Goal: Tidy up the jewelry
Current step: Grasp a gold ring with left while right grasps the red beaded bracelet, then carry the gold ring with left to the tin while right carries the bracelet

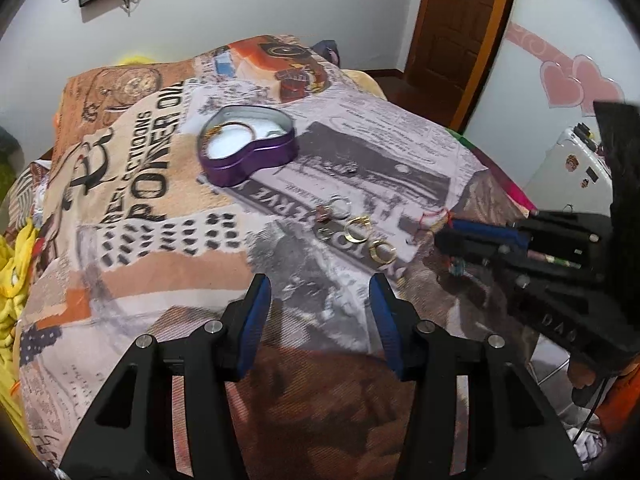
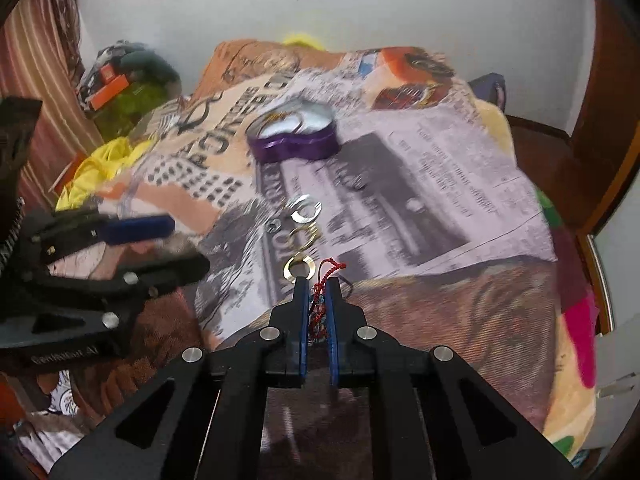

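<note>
A purple heart-shaped tin (image 1: 249, 145) lies open on the printed blanket, with a gold bangle (image 1: 231, 130) inside; it also shows in the right wrist view (image 2: 294, 136). Several gold and silver rings (image 1: 356, 229) lie in a row in front of it, also seen in the right wrist view (image 2: 302, 236). My right gripper (image 2: 317, 290) is shut on a red cord bracelet (image 2: 320, 284) just above the blanket, near the closest ring (image 2: 299, 267). It shows in the left wrist view (image 1: 444, 236). My left gripper (image 1: 320, 286) is open and empty, hovering before the rings.
The printed blanket (image 1: 160, 240) covers a bed. Yellow cloth (image 2: 100, 164) and clutter lie at the left side. A wooden door (image 1: 456, 20) and a white appliance (image 1: 572, 164) stand to the right. The bed edge drops off near the right gripper.
</note>
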{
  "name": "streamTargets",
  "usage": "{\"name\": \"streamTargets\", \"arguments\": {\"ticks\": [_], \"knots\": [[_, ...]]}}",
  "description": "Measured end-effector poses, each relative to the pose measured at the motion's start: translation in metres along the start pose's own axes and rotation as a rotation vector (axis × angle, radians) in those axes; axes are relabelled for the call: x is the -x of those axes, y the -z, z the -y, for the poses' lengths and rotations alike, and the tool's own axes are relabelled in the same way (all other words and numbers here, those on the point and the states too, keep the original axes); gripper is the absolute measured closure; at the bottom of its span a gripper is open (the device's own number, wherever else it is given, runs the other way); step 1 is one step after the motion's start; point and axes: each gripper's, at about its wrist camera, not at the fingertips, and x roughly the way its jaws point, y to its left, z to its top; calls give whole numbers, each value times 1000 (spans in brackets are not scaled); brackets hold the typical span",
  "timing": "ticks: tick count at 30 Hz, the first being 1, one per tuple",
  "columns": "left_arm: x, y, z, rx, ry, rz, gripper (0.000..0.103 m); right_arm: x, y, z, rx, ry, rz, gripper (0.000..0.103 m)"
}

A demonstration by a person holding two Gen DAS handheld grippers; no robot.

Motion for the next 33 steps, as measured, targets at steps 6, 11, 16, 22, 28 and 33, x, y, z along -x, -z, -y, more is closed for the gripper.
{"name": "streamTargets", "arguments": {"ticks": [6, 11, 16, 22, 28, 33], "knots": [[-18, -7, 18, -28, 43, -36, 53, 11, -9, 15, -31, 25, 48, 96], [-35, -12, 30, -43, 67, -83, 53, 19, -13, 23, -46, 33, 75, 96], [-48, -16, 32, -48, 55, -99, 65, 22, -13, 29, -58, 21, 93, 96], [-54, -21, 23, -12, 65, -99, 83, 19, -12, 32, -59, 6, 91, 96], [-53, -20, 23, -11, 79, -94, 98, 16, -12, 34, -64, -2, 83, 96], [-49, -19, 21, -1, 82, -86, 98, 17, -14, 32, -57, -3, 82, 96]]}}
